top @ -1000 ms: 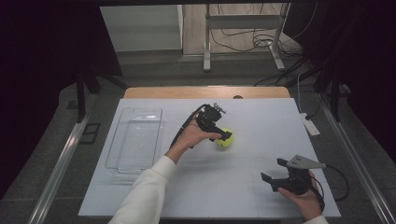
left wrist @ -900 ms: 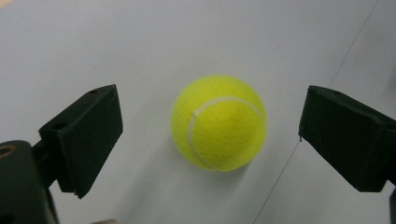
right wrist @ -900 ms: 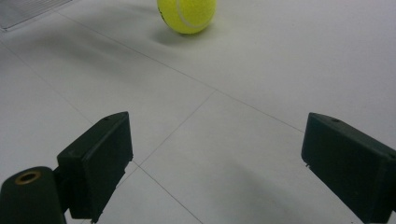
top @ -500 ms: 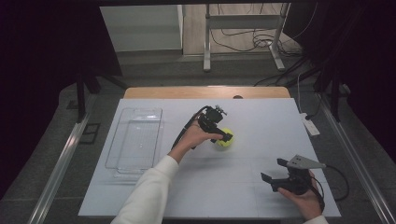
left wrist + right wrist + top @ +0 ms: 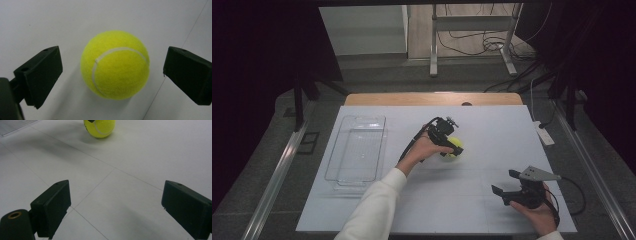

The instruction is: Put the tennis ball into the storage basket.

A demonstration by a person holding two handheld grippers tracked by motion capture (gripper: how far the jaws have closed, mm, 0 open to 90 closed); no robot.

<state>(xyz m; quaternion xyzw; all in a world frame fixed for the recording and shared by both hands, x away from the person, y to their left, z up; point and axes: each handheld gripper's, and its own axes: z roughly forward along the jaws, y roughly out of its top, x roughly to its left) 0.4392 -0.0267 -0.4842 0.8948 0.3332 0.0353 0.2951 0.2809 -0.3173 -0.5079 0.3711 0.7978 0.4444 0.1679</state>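
Working on a white table [image 5: 472,200]. Clear tray [image 5: 357,152] sits at its left side, well apart from both grippers. Left gripper [image 5: 112,72] has jaws spread wide on either side of the tennis ball [image 5: 115,64], not touching it; ball rests near table centre. Right gripper [image 5: 117,205] is near the front right corner, jaws spread, nothing between them.
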